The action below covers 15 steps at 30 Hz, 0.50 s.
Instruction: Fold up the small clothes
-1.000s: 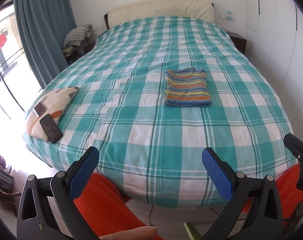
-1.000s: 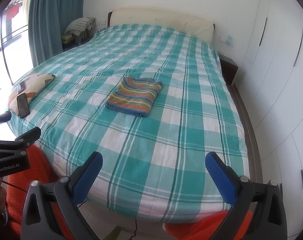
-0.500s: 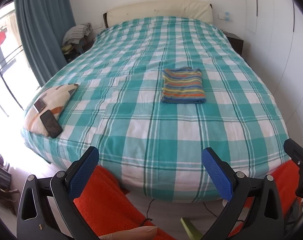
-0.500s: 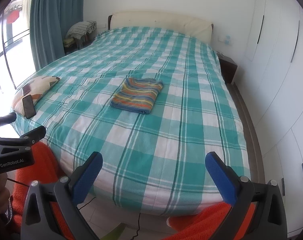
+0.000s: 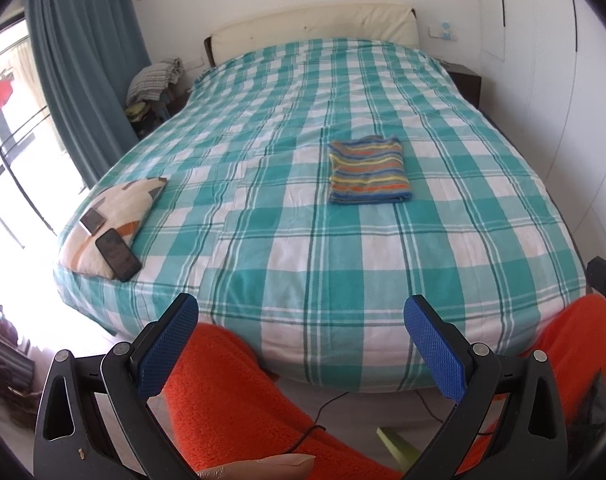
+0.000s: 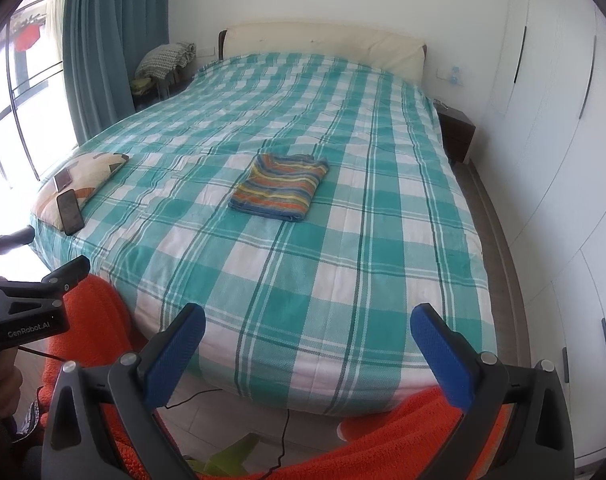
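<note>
Left gripper [image 5: 301,340] and right gripper [image 6: 309,350] both spread wide with nothing between the blue pads, held off the near edge of the teal-and-white checked bedspread [image 5: 303,240], well apart from the folded multicolour striped cloth [image 5: 368,171] lying mid-bed, black phone [image 5: 118,254] on patterned cushion [image 5: 115,208] far left.

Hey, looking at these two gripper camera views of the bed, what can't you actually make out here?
- Striped folded garment: both views show only its top, so the layers beneath and what garment it is stay unknown.
- Smaller item beside the phone on the cushion: too small to identify.
- Pile by the curtain: distant and partly hidden by the bed.
- Right gripper body: cut off by the lower edge.
</note>
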Each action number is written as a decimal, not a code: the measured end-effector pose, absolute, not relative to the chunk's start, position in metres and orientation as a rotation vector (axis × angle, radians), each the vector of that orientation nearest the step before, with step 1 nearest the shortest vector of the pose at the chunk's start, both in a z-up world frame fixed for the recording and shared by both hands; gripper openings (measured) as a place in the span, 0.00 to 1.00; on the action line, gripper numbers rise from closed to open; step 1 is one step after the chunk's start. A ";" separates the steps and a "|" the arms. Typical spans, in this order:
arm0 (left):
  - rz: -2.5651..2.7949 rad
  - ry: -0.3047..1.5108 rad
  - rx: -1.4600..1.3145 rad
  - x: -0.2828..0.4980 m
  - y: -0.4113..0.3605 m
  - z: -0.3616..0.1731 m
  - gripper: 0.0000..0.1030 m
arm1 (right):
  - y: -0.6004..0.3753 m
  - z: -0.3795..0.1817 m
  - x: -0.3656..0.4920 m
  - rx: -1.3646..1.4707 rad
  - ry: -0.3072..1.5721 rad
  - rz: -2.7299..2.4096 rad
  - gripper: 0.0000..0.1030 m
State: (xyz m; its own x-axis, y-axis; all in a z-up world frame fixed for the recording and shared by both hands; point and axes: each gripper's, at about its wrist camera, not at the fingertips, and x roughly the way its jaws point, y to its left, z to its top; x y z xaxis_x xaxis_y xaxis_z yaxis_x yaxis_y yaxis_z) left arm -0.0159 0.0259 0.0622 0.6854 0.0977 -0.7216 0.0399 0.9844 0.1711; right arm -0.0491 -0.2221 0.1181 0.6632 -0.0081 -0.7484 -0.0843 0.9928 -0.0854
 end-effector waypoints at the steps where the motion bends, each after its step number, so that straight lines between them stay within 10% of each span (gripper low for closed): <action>1: 0.033 0.815 0.175 -0.017 0.027 0.063 1.00 | -0.221 0.120 -0.051 -0.117 0.843 0.041 0.98; 15: -0.009 0.810 0.165 -0.032 0.020 0.071 1.00 | -0.227 0.129 -0.070 -0.095 0.818 -0.003 0.98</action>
